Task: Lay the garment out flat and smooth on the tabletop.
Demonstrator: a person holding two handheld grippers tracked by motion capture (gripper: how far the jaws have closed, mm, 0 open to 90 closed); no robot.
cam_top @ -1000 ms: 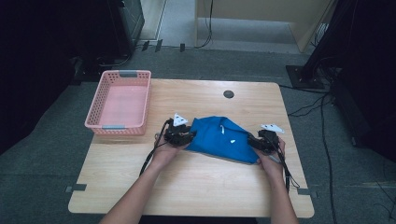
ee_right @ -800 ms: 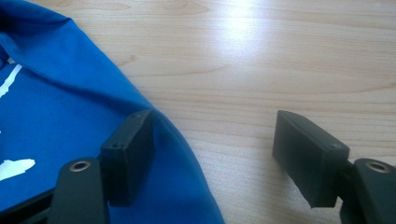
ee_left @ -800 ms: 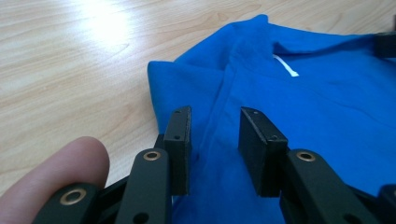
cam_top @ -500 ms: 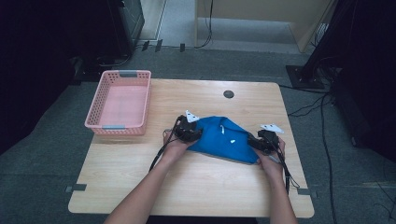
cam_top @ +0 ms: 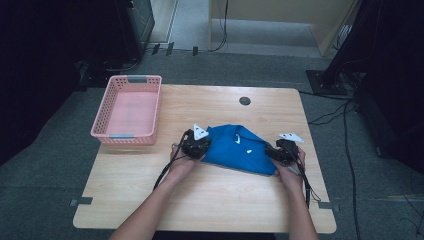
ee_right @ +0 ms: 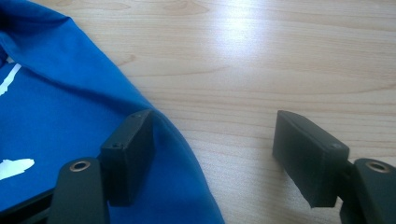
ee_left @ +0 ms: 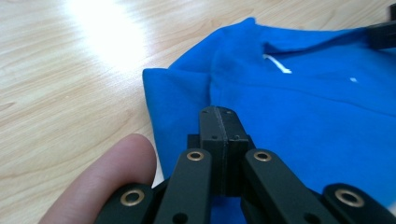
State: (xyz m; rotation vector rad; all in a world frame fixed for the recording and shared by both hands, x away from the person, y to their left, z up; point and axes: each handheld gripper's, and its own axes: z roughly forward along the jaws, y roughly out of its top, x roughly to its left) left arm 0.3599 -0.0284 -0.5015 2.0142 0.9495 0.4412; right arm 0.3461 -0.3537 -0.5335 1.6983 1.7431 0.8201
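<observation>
Left tongs (ee_left: 219, 116) just closed; right tongs (ee_right: 215, 154) gape wide.

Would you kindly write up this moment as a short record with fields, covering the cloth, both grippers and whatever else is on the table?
cloth: blue garment with small white marks, lying rumpled on the wooden table
left gripper: jaws have just closed and stand together at the cloth's left edge; whether fabric is pinched between them cannot be told
right gripper: jaws wide apart at the cloth's right edge, one jaw over the fabric, the other over bare wood
basket: pink basket at the table's far left, nothing in it
</observation>
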